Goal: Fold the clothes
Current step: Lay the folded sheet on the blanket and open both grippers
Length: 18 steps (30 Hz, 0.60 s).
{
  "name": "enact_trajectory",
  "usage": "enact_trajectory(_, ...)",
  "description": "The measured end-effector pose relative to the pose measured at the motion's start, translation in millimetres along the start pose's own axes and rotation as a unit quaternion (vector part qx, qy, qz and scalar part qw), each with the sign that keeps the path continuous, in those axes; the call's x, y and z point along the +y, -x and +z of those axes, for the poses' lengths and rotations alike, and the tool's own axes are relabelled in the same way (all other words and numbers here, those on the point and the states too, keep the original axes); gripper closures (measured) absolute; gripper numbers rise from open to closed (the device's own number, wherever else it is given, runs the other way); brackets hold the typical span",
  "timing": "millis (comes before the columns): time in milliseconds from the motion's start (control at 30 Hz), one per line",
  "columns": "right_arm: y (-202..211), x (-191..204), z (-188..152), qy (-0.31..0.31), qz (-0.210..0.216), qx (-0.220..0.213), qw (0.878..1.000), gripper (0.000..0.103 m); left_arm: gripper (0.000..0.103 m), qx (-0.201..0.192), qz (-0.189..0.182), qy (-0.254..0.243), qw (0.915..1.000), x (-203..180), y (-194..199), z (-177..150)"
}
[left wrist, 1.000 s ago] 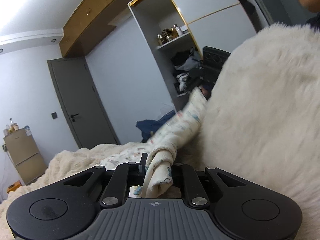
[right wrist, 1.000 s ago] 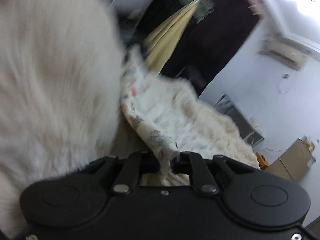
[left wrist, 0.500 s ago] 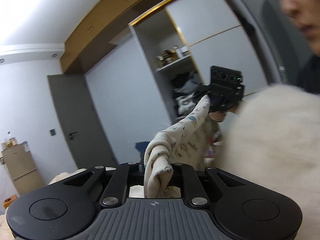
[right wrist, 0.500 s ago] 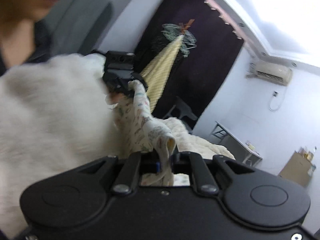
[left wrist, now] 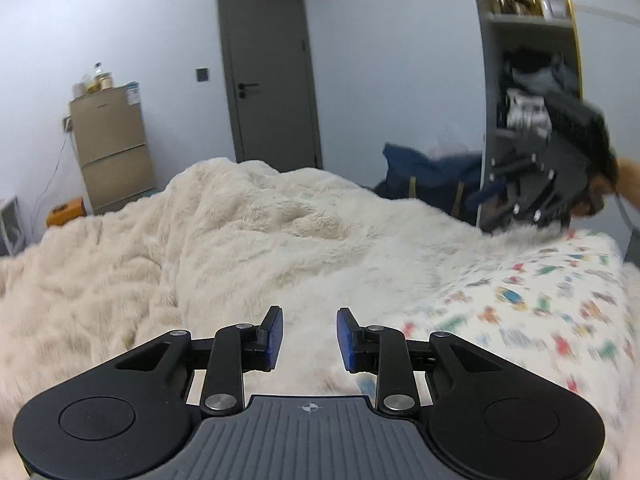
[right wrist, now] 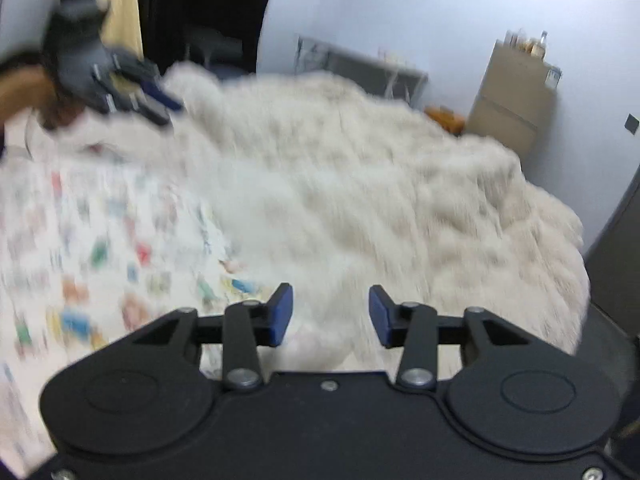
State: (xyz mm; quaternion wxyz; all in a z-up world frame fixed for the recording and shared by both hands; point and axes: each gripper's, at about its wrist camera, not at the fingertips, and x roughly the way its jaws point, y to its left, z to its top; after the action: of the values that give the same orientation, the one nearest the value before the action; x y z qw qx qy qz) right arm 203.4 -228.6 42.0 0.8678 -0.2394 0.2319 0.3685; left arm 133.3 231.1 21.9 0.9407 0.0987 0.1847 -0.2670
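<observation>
A white garment [left wrist: 532, 304] printed with small coloured figures lies spread on the fluffy cream blanket [left wrist: 248, 240]. It fills the right of the left wrist view and, as the garment [right wrist: 92, 248], the left of the blurred right wrist view. My left gripper [left wrist: 309, 338] hangs over the blanket beside the garment's edge, its jaws opening with nothing between them. My right gripper [right wrist: 330, 314] is likewise opening and empty, just right of the garment. Each gripper also shows in the other's view: the right gripper [left wrist: 496, 190] at the garment's far end, the left gripper [right wrist: 160, 106] blurred at upper left.
A grey door [left wrist: 272, 64] and a beige cabinet [left wrist: 112, 140] stand behind the bed. A dark blue bag [left wrist: 424, 176] and an open shelf unit [left wrist: 528, 60] with clothes are at right. A dark curtain [right wrist: 208, 4] and a small desk [right wrist: 360, 68] show in the right wrist view.
Both grippers held the garment's corners raised before me; they have swung down and forward over the bed, let go and opened. The garment now lies flat on the blanket.
</observation>
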Motion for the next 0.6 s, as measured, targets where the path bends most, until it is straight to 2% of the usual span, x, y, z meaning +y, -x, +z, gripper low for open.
enact_trajectory(67,17,8,2,-0.023,-0.016,-0.019,0.999,0.053,0.059,-0.025,0.018,0.004,0.9995,-8,23,2)
enact_trajectory(133,50,9,4,-0.071,-0.021,-0.058,0.996,0.042,0.041,-0.048,0.013,0.004,0.9987,-31,48,12)
enact_trajectory(167,64,15,5,-0.087,-0.019,-0.07,0.994,0.039,0.039,-0.054,0.01,0.002,0.9985,-44,57,16)
enact_trajectory(233,88,35,6,-0.095,-0.007,-0.09,0.991,0.039,0.022,-0.053,0.006,-0.007,0.9986,-77,65,27)
enact_trajectory(367,103,80,13,-0.087,-0.007,-0.106,0.991,0.04,0.016,-0.029,0.004,-0.016,0.9994,-136,45,37)
enact_trajectory(400,102,89,13,-0.084,-0.008,-0.101,0.991,0.044,0.016,-0.02,0.01,-0.017,0.9996,-146,38,33)
enact_trajectory(433,100,95,14,-0.082,-0.008,-0.097,0.992,0.052,0.016,-0.01,0.016,-0.019,0.9996,-157,30,27)
enact_trajectory(500,83,115,1,-0.075,-0.017,-0.072,0.994,0.061,0.016,0.017,0.029,-0.028,0.999,-174,8,6)
enact_trajectory(600,73,125,-26,-0.098,-0.006,-0.049,0.994,0.067,0.016,0.03,0.046,-0.025,0.9982,-181,0,-26)
